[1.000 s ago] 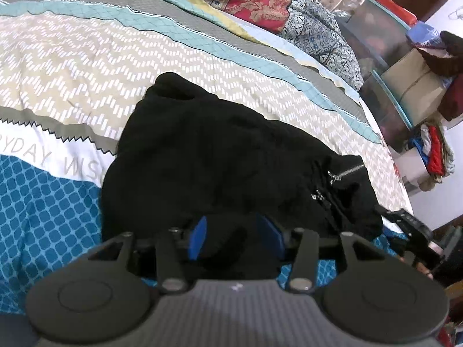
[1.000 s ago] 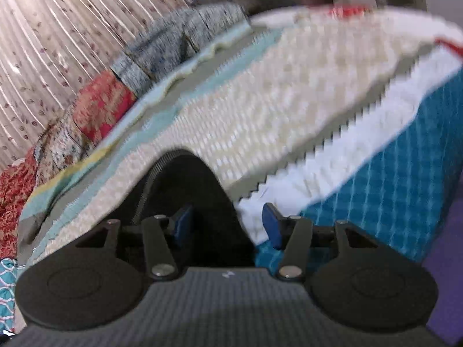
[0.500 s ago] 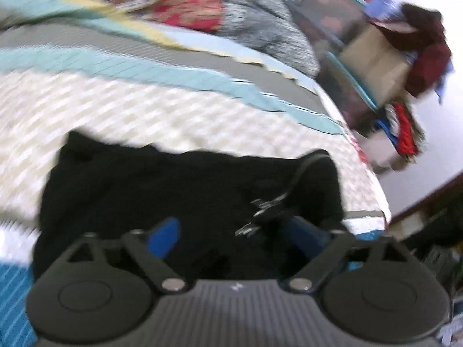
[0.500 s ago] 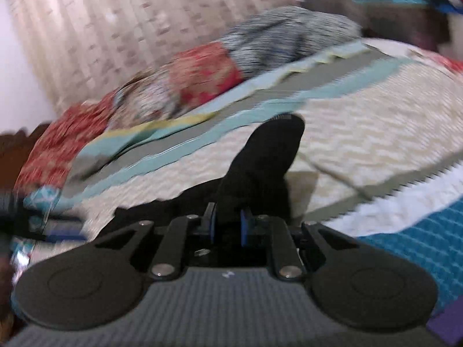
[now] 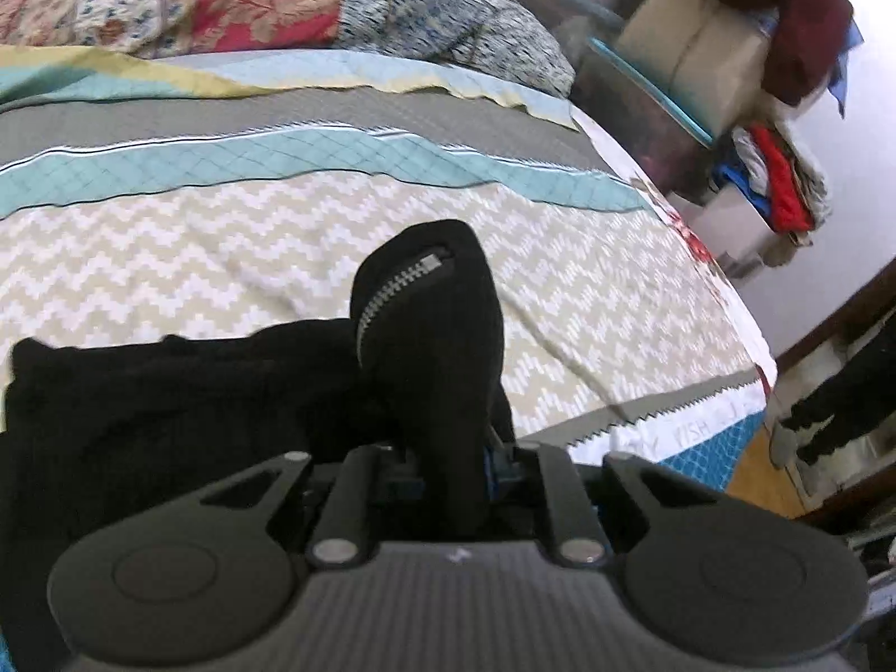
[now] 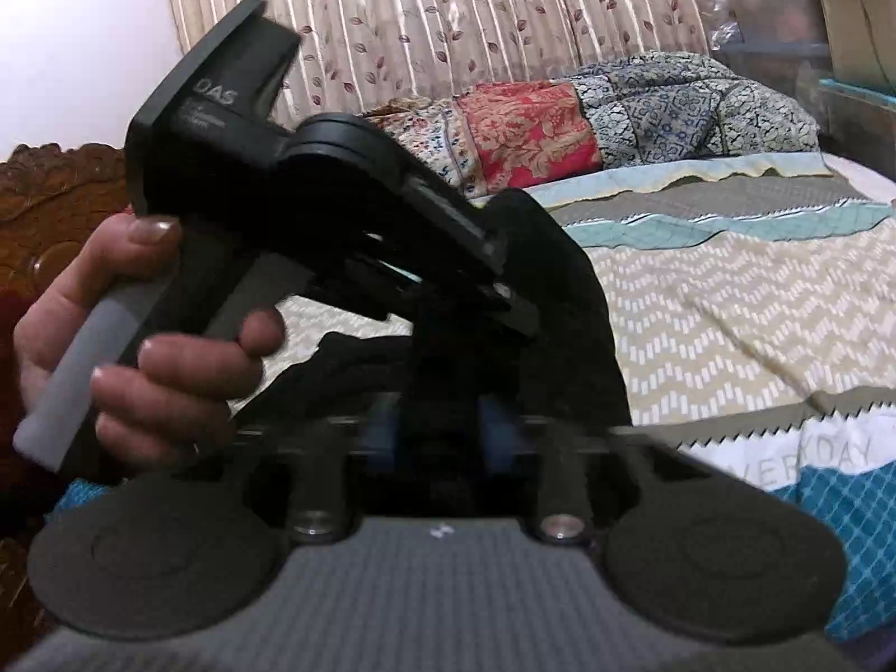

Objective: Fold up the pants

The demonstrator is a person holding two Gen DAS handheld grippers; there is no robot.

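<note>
One black pants [image 5: 168,392], two claws [image 5: 442,465] [image 6: 439,437], one bedspread [image 5: 224,235]

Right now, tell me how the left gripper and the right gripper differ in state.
The left gripper is shut tight on a raised fold of the black pants; the right gripper has its jaws opening, blue pads apart, with black cloth between them. In the right wrist view the left gripper is seen from the side, in a hand. Both are at the same garment on the bed.

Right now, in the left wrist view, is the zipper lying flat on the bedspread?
No. The zipper sits on a fold of the pants lifted above the bedspread by the left gripper.
</note>
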